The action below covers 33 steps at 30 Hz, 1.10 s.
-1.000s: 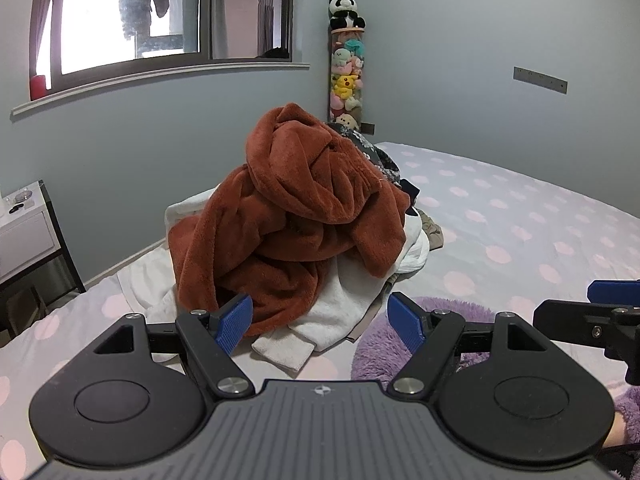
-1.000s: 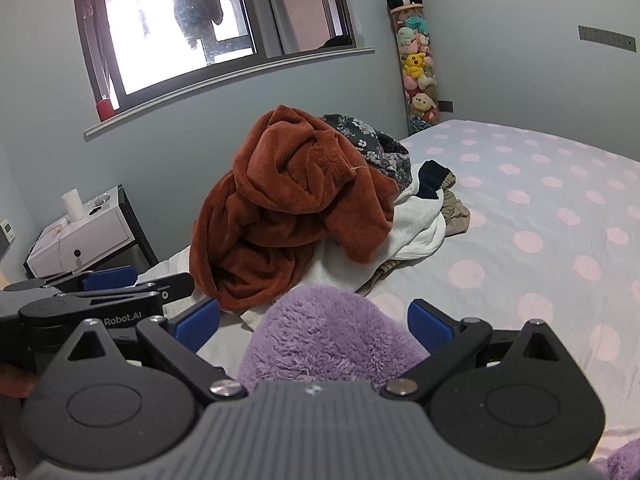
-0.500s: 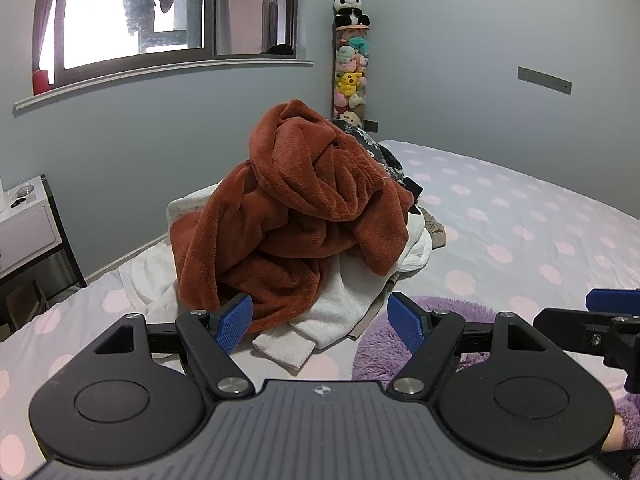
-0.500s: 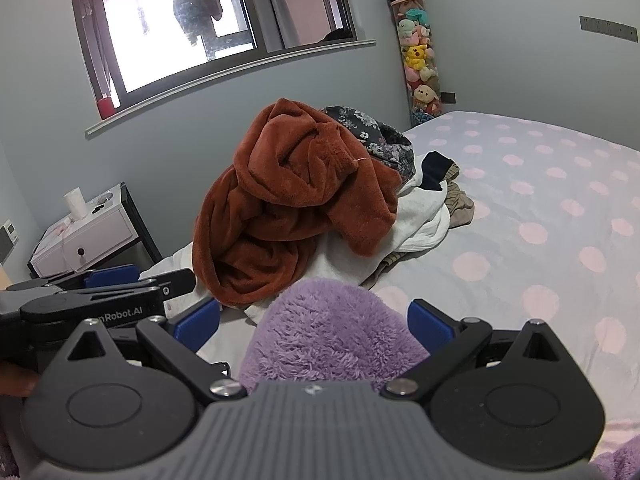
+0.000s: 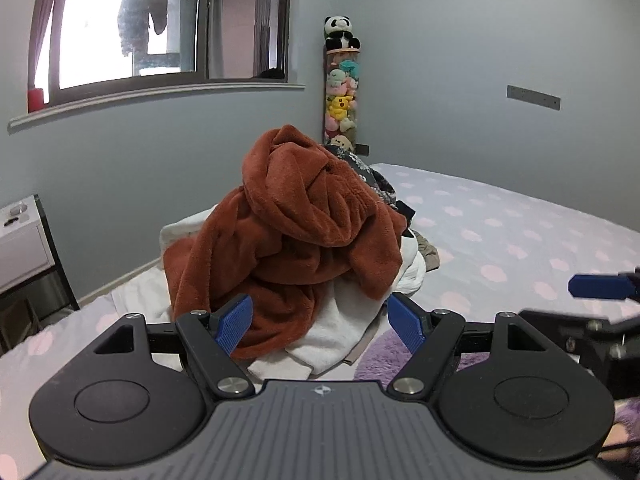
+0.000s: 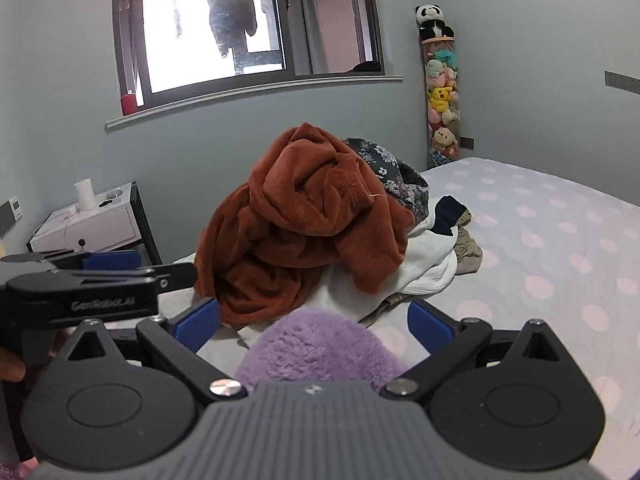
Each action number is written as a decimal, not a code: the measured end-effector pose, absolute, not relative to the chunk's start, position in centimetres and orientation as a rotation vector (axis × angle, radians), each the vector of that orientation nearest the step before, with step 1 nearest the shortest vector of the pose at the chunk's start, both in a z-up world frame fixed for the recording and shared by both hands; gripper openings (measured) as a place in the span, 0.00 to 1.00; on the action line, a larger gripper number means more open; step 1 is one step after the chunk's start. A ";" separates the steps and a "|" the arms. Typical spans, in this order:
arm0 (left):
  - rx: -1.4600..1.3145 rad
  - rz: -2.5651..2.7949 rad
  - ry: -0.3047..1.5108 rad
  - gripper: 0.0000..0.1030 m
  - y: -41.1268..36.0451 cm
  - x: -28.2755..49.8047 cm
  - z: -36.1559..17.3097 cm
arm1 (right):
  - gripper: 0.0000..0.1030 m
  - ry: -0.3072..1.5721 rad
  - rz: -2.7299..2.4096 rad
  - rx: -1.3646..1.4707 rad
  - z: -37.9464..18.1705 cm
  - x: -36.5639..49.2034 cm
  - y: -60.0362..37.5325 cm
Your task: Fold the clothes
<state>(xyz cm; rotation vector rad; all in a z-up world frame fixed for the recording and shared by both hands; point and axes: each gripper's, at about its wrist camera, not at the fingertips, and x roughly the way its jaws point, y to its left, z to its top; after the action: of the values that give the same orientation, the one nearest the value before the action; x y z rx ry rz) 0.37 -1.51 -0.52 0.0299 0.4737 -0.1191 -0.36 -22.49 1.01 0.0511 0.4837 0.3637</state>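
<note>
Left tool [image 5: 320, 322] stands wide open, gripping nothing, aimed at the clothes pile [image 5: 292, 248] heaped on the spotted bed [image 5: 520, 240]. Right tool [image 6: 314, 320] is likewise wide open and empty; a purple fluffy garment [image 6: 316, 346] lies between its fingers, with no visible grip. A rust fleece [image 6: 312, 224] tops the pile.

Each claw [image 5: 320, 322] — black linkage arms, silver screws, ribbed grey housing — carries blue fingertips [image 6: 199, 319].
</note>
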 end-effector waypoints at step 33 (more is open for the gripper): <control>0.115 0.107 0.632 0.67 6.4 22.9 -4.4 | 0.76 0.620 0.674 -0.107 -1.4 24.6 -14.5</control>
<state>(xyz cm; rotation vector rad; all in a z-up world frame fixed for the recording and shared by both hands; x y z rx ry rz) 22.91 6.35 -4.41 0.1145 0.6325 0.1071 24.60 -14.53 -1.41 -0.1067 0.6196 0.6741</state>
